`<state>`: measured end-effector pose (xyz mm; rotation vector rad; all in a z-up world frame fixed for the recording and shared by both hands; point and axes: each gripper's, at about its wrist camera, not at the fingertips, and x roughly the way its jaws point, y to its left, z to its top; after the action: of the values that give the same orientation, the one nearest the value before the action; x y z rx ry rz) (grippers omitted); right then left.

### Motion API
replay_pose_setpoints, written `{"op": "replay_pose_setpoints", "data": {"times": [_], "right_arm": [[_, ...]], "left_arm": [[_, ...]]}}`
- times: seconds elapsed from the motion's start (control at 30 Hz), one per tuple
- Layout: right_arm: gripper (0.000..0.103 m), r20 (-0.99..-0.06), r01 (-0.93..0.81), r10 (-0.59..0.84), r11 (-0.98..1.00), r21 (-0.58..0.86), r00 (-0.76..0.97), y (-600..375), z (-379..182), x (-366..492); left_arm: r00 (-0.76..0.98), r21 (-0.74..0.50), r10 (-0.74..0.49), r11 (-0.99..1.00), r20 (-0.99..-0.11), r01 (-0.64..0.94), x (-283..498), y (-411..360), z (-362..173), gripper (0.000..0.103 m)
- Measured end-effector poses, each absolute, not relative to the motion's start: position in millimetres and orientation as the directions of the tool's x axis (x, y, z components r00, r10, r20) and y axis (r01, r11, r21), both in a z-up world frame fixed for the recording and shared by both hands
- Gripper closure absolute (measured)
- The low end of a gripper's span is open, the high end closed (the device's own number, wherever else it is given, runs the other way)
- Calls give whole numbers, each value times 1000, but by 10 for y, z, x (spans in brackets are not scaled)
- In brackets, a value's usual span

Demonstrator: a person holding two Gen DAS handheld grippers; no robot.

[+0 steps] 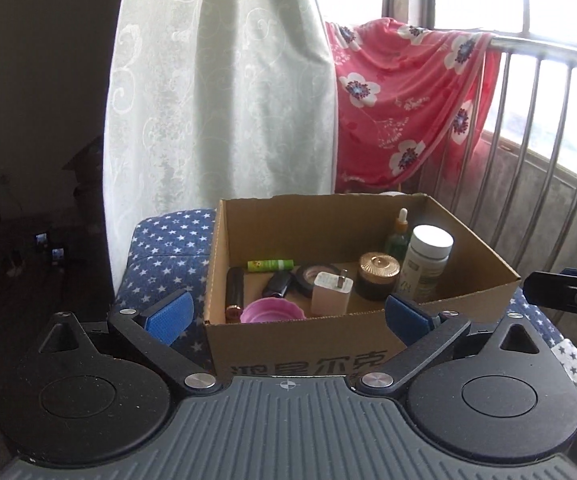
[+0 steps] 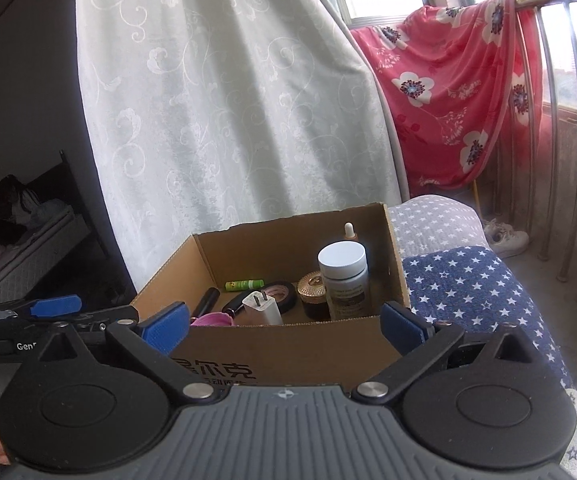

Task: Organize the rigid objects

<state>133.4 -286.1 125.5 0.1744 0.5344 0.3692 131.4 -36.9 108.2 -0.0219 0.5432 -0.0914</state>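
Note:
An open cardboard box (image 1: 288, 344) (image 2: 288, 352) sits on a blue star-patterned cushion (image 1: 160, 256). Inside it stand a white-capped bottle (image 1: 426, 264) (image 2: 346, 280), a green dropper bottle (image 1: 398, 234), a gold-lidded jar (image 1: 378, 278) and a white charger plug (image 1: 332, 294) (image 2: 262, 306). A black tape roll (image 1: 316, 276), a green tube (image 1: 270, 266), a lipstick (image 1: 235, 292) and a pink cup (image 1: 272, 312) lie there too. My left gripper (image 1: 287, 316) is open just in front of the box, holding nothing. My right gripper (image 2: 284, 326) is open and empty beside it.
A white curtain (image 1: 216, 100) hangs behind the box. A red floral cloth (image 1: 404, 96) drapes over a steel railing (image 1: 548, 52) on the right. White shoes (image 2: 506, 240) lie on the floor by the railing. A bed (image 2: 28, 248) stands far left.

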Motion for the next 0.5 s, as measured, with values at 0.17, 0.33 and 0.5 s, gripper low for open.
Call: {"op": "replay_pose_setpoints", "data": {"times": [0.17, 0.33, 0.5], "right_arm": [[0, -531, -265, 324, 946, 186, 783, -2570, 1057, 1471], [0, -560, -287, 314, 948, 138, 767, -2365, 993, 1593], [0, -562, -281, 298, 952, 119, 771, -2307, 994, 1694]], "left_arm": [[829, -35, -54, 999, -557, 42, 1436, -303, 971, 0], [830, -24, -44, 999, -555, 37, 1489, -280, 935, 1], [834, -12, -25, 1000, -551, 22, 1562, -250, 940, 0]]}}
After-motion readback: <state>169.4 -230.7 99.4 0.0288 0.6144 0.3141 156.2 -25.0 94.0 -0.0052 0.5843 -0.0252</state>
